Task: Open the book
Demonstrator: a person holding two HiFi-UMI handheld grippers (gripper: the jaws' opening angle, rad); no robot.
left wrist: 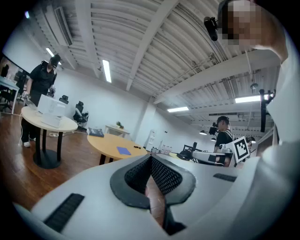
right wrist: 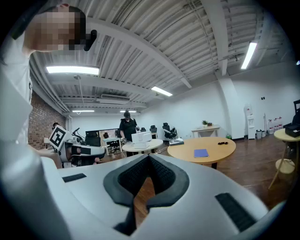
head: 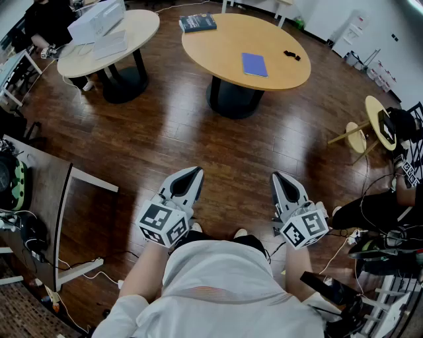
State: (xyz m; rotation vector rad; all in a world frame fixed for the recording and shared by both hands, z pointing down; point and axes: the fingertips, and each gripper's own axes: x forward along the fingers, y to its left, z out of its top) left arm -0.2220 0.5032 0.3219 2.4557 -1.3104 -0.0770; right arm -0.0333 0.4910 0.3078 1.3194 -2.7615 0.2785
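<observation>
Filling most of the head view is a brown wooden floor [head: 165, 132]. Two round tables stand on it, well apart from the person who holds the grippers. The nearer round table [head: 225, 46] has the blue book [head: 254, 64] on it. The book lies flat and closed, near the table's close edge. A dark book [head: 197, 23] lies at the far edge of the same table. A small black thing [head: 291, 55] lies to the right of the blue book, and it is too small to tell what it is. The other table [head: 132, 30] holds a white box [head: 97, 20].

The person in a white shirt [head: 218, 284] is seen from above and is cut off at the bottom. The left gripper [head: 193, 173] and the right gripper [head: 277, 177] are held low by the body, over bare floor and far from the book.

Only the gripper views show the fingers well. On both grippers the fingertips are pressed together with nothing between them. A bit of floor shows through a small gap lower down.

The gripper views also show things the head view does not. There is a white ceiling [left wrist: 140, 37] with long lights [left wrist: 107, 70]. A person in black [left wrist: 42, 82] stands whole beside the white box. The head view cuts that person off at its top left corner. From the grippers the blue book is only a tiny patch, and no words on it can be read.
</observation>
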